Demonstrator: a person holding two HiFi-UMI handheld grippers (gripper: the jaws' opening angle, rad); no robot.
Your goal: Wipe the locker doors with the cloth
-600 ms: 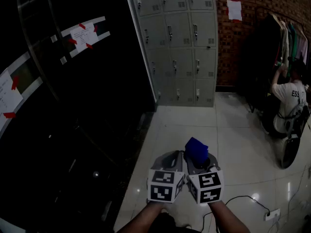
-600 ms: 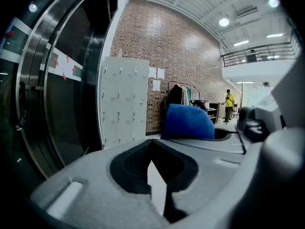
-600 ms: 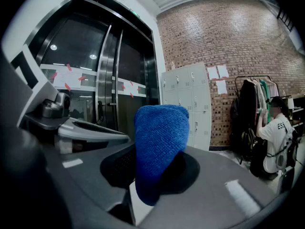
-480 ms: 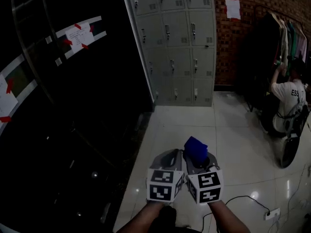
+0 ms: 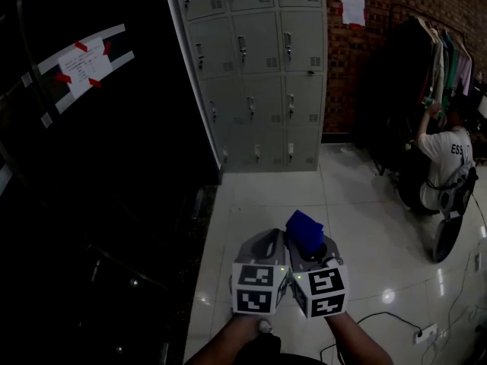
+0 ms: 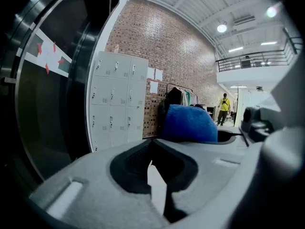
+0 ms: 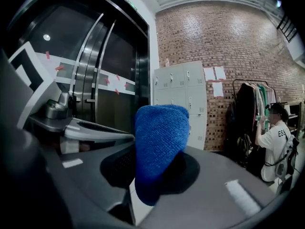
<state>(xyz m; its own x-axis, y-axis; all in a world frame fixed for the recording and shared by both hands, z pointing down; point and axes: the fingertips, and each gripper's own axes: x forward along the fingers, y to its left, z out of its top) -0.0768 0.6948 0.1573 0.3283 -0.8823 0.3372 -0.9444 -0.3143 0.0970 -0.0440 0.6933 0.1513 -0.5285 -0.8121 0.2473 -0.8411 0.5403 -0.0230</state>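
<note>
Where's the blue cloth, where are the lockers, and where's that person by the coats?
blue cloth (image 7: 159, 147): right gripper view, middle of the fold standing between the jaws.
lockers (image 5: 262, 55): head view, a middle door of the grey bank.
person (image 5: 445, 154): head view, back of the white shirt.

The left gripper (image 6: 157, 187) and right gripper (image 7: 126, 206) are grey moulded shells with broad, smooth jaws. Each jaw pair has a dark, ribbed hollow and pale slots on the top face. The left cube (image 5: 259, 289) and right cube (image 5: 323, 291) bear black-and-white square markers, with a small green light at the corner.
</note>
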